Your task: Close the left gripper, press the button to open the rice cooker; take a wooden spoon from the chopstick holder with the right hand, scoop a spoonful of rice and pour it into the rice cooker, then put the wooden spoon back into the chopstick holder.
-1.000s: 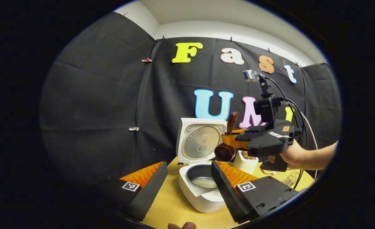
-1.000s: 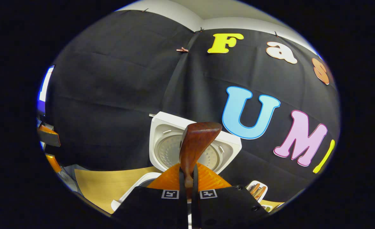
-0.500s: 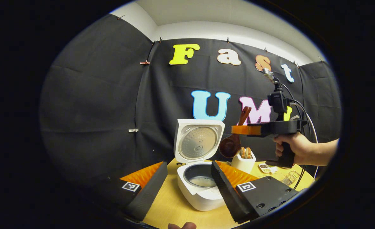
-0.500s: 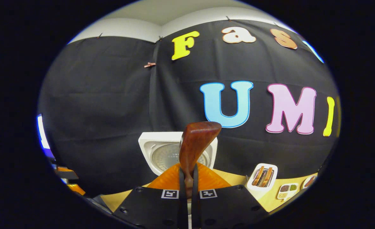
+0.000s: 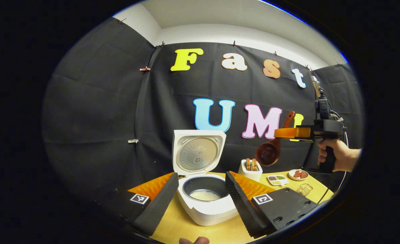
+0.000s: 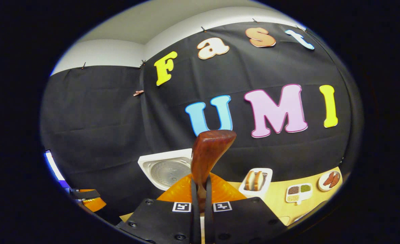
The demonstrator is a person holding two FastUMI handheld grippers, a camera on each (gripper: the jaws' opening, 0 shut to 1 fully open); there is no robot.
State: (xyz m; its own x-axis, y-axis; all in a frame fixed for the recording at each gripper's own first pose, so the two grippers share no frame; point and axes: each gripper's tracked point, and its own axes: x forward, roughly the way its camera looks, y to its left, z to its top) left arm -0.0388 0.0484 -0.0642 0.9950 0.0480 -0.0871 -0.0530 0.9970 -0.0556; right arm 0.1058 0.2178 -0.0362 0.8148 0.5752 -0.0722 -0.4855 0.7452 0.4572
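Starting at the left of the left gripper view, the left gripper (image 5: 200, 200) hung low over the wooden table (image 5: 186, 230) with its two fingers spread wide and nothing between them. Framed in that gap stood the rice cooker (image 5: 205, 203), its lid (image 5: 197, 152) tipped up and back, a pale layer of rice lying in the bottom of the dark inner pot. Just right of the cooker and a little behind it sat the white chopstick holder (image 5: 250, 169), with a few wooden utensil tips poking out. Above and slightly right of the holder hung the wooden spoon (image 5: 269, 152), bowl down and handle slanting up to the right gripper (image 5: 286, 133), which a hand (image 5: 337, 157) held well clear of the table. In the right gripper view the fingers (image 6: 193, 200) were pressed nearly together on the spoon's handle, whose end rose between them, so the grip looked firm. Farther right on the table lay a small divided dish (image 5: 276, 179) and a little plate (image 5: 298, 174).

With the cooker open and rice inside, the pouring looked finished, and the step in hand seemed to be returning the spoon. The next move likely called for turning the spoon upright over the holder's mouth, lowering it among the other utensils without tipping the holder, then parting the fingers.
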